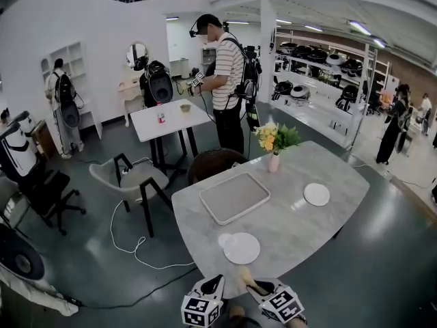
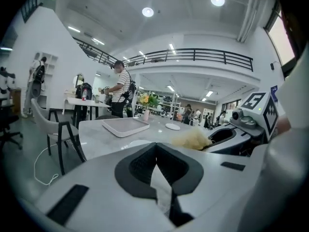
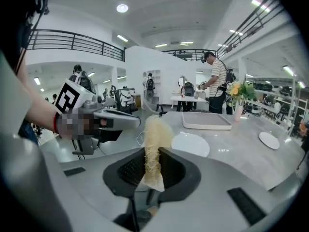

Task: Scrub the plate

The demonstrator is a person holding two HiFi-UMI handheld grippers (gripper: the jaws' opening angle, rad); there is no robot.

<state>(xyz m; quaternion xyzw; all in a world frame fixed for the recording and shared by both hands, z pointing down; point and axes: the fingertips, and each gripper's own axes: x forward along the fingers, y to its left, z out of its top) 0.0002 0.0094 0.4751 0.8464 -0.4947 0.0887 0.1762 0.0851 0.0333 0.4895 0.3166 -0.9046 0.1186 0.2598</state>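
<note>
A white plate (image 1: 241,247) lies on the grey marble table (image 1: 287,217) near its front edge, and shows too in the right gripper view (image 3: 190,144). My right gripper (image 1: 259,290) (image 3: 153,166) is shut on a yellow fibrous scrubber (image 1: 244,277) (image 3: 155,137), held just short of the plate and above the table edge. My left gripper (image 1: 215,284) (image 2: 157,166) hovers beside it to the left, its jaws shut with nothing between them. From the left gripper view, the scrubber (image 2: 193,139) sticks out of the right gripper (image 2: 239,132).
A grey rectangular tray (image 1: 233,197) sits mid-table, a smaller white plate (image 1: 316,194) at the right, and a vase of flowers (image 1: 274,144) at the far edge. A brown chair (image 1: 215,162) and a grey chair (image 1: 130,176) stand behind, and a cable (image 1: 133,244) lies on the floor. Several people stand around.
</note>
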